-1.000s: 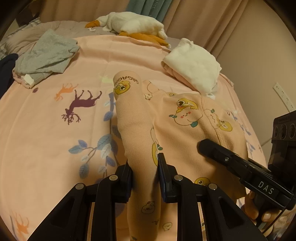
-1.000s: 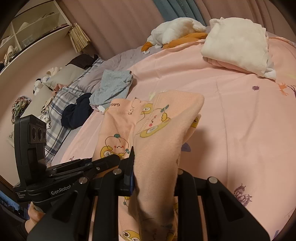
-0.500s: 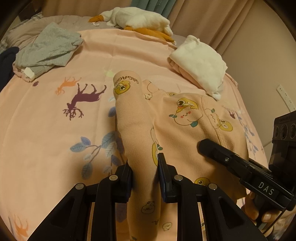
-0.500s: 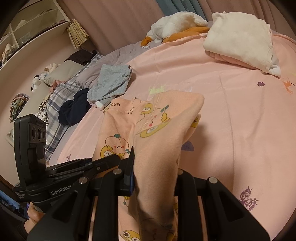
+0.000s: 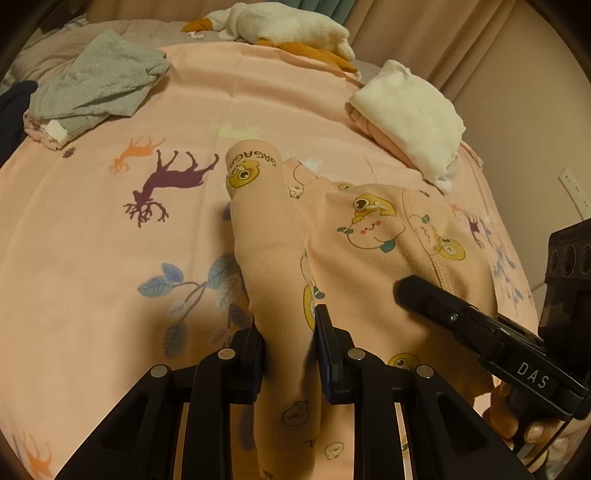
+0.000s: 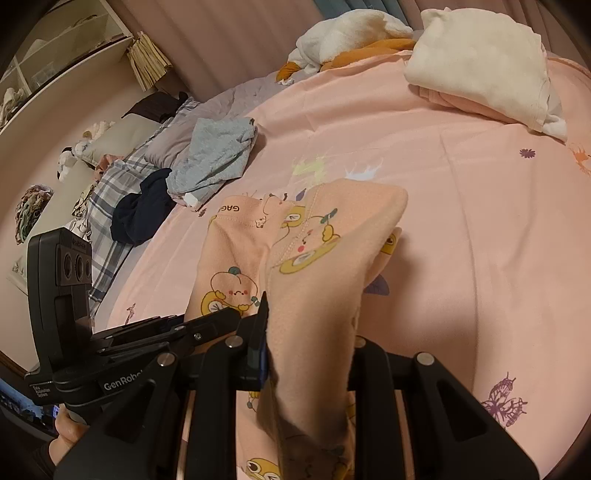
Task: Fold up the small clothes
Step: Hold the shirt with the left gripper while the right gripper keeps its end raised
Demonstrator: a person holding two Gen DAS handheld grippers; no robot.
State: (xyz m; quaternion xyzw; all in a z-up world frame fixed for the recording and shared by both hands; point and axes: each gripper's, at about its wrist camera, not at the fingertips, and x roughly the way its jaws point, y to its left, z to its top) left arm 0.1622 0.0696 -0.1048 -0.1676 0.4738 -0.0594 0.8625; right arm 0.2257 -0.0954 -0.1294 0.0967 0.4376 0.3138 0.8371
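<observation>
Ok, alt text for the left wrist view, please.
The left gripper is clamped on a peach cartoon-print garment held over a pink bedsheet, with the right gripper gripping its other side. Behind lie a grey garment, folded white clothes and a plush goose.

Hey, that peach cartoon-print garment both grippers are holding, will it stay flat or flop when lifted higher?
The peach garment will probably flop: it already drapes in soft folds over the left hand-held gripper and the right hand-held gripper. It looks like light knit, so likely easy to lift. The unheld middle sags toward the bedsheet, so expect it to droop between grips.
</observation>
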